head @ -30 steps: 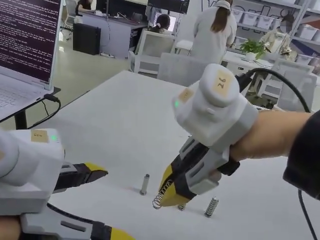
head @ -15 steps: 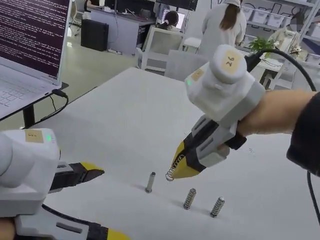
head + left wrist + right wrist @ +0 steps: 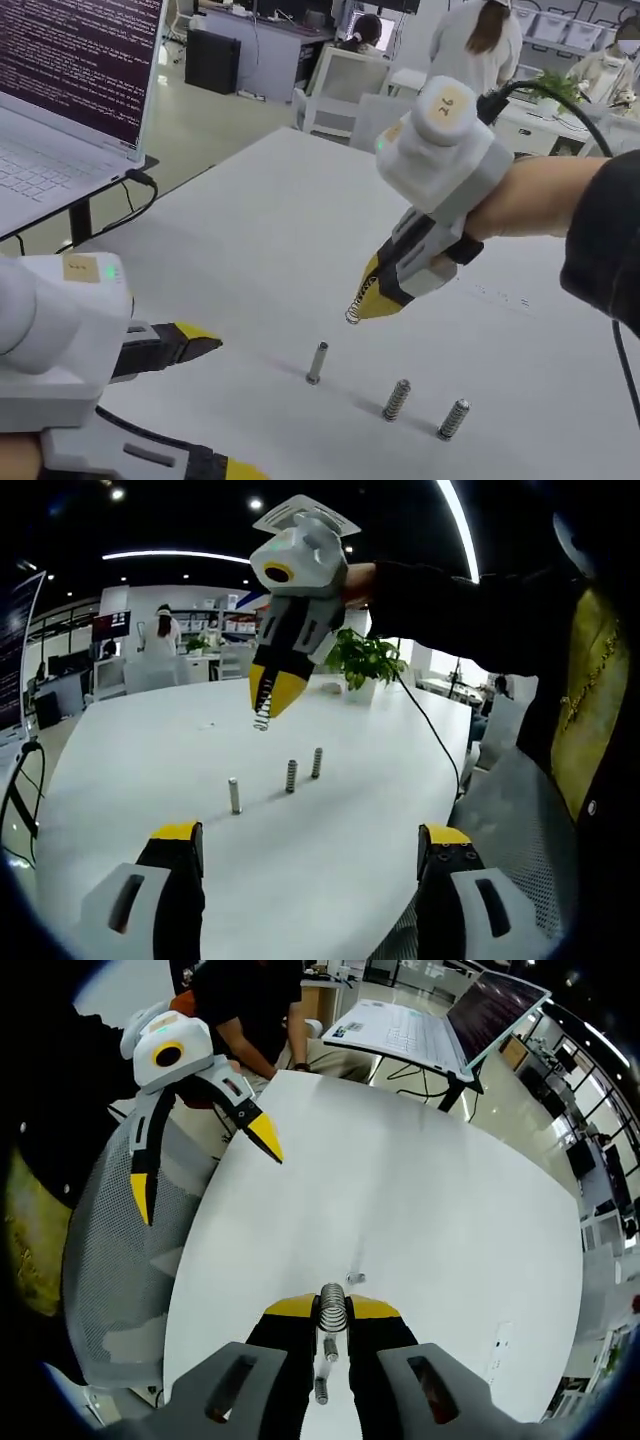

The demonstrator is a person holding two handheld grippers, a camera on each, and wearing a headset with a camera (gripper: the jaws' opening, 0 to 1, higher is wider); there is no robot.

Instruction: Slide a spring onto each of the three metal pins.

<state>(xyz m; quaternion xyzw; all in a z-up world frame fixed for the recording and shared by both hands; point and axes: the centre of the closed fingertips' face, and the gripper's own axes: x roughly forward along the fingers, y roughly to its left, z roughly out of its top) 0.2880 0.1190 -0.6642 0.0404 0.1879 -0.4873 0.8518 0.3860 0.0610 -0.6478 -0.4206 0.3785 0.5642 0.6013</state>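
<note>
Three metal pins stand in a row on the white table (image 3: 270, 230). The left pin (image 3: 317, 362) is bare. A spring sits on the middle pin (image 3: 397, 400) and another on the right pin (image 3: 453, 419). My right gripper (image 3: 365, 303) hangs above and a little beyond the bare pin, shut on a third spring (image 3: 353, 312) that pokes out past its yellow tips. From its own view that spring (image 3: 331, 1310) is pinched between the jaws. My left gripper (image 3: 210, 405) stands open near the table's front left, holding nothing. It looks at the bare pin (image 3: 235, 795) and the held spring (image 3: 263, 715).
An open laptop (image 3: 60, 110) sits on a stand to the left with a cable (image 3: 128, 200) hanging by the table edge. A grey mesh chair (image 3: 120, 1290) is next to the table's near edge. People, desks and chairs fill the room behind.
My right gripper has lifted with the spring, from low beside the sprung pins to above and beyond the bare pin. The left gripper has stayed put and open; the head camera shifted.
</note>
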